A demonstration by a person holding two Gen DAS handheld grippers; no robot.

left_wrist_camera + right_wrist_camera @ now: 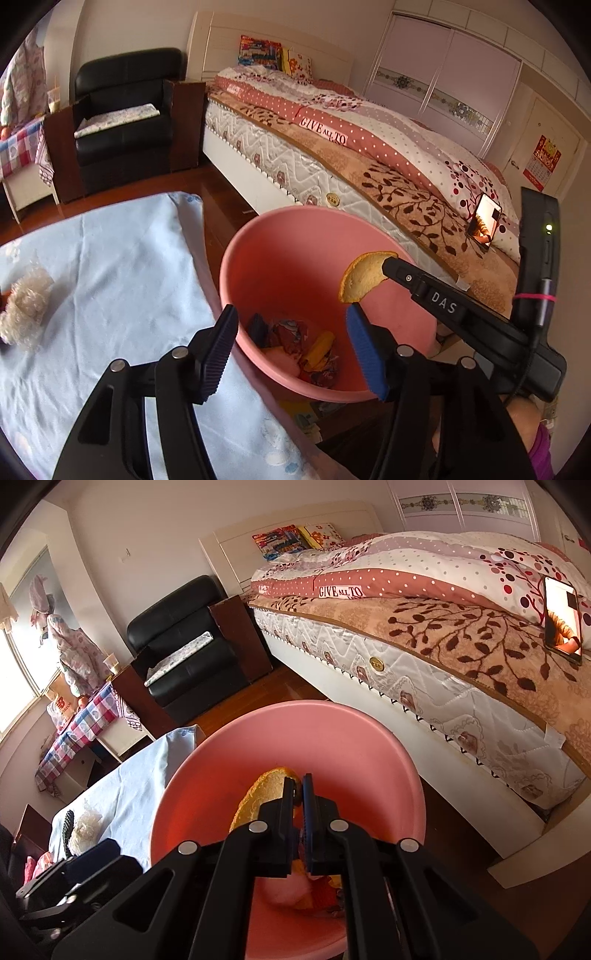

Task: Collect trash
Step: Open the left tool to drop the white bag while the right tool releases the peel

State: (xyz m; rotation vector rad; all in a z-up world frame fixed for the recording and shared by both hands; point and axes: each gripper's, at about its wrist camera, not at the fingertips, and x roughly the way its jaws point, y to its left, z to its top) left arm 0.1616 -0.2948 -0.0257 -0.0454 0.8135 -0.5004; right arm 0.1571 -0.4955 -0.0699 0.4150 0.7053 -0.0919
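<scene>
A pink bin stands on the floor beside the table, with wrappers and other trash at its bottom. My right gripper is shut on a piece of orange peel and holds it over the bin's mouth; the peel also shows in the left wrist view. My left gripper is open and empty, just above the bin's near rim. A crumpled clear plastic wad lies on the light blue tablecloth to the left.
A bed with a phone on it runs close along the bin's far side. A black armchair stands at the back. A small table with a checked cloth is at the far left.
</scene>
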